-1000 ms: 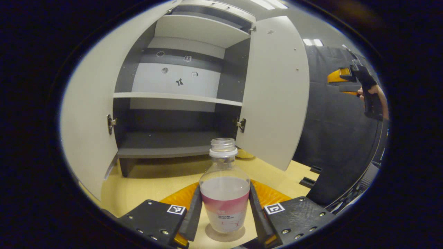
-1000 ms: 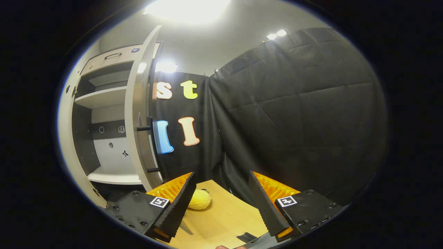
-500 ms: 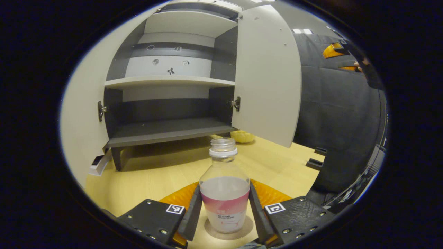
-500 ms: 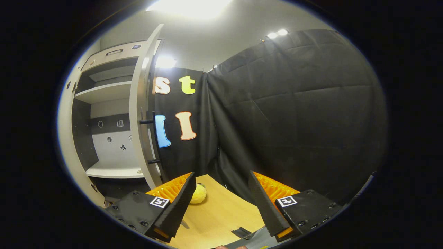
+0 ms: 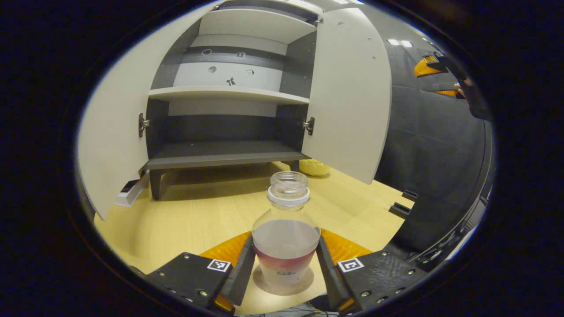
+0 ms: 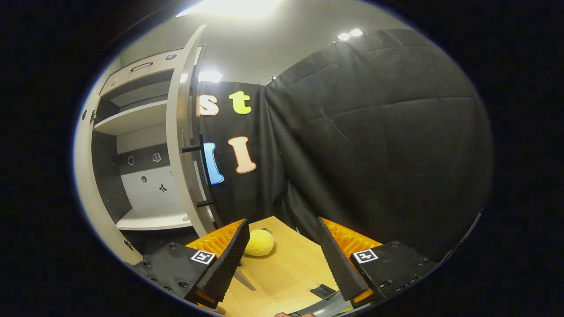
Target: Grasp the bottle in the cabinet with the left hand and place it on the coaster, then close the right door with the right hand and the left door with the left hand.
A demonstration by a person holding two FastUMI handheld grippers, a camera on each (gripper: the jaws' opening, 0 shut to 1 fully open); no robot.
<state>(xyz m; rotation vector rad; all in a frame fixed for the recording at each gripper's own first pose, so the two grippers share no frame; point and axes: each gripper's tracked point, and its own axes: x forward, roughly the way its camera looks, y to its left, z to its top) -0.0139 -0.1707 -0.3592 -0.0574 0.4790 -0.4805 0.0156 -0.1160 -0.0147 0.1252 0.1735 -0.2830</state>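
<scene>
your cabinet (image 5: 229,110) stands with both doors open. your left gripper (image 5: 285,268) pinches the bottle (image 5: 286,240), clear, capless, half full, pink-banded, standing on the coaster (image 5: 284,281). your right gripper (image 6: 282,259) hangs spread, empty.

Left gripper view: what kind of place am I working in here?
Likely a staged recording booth, not a real home: a small open cabinet with bare shelves stands on a wooden table, with black cloth hung behind as walls.
</scene>
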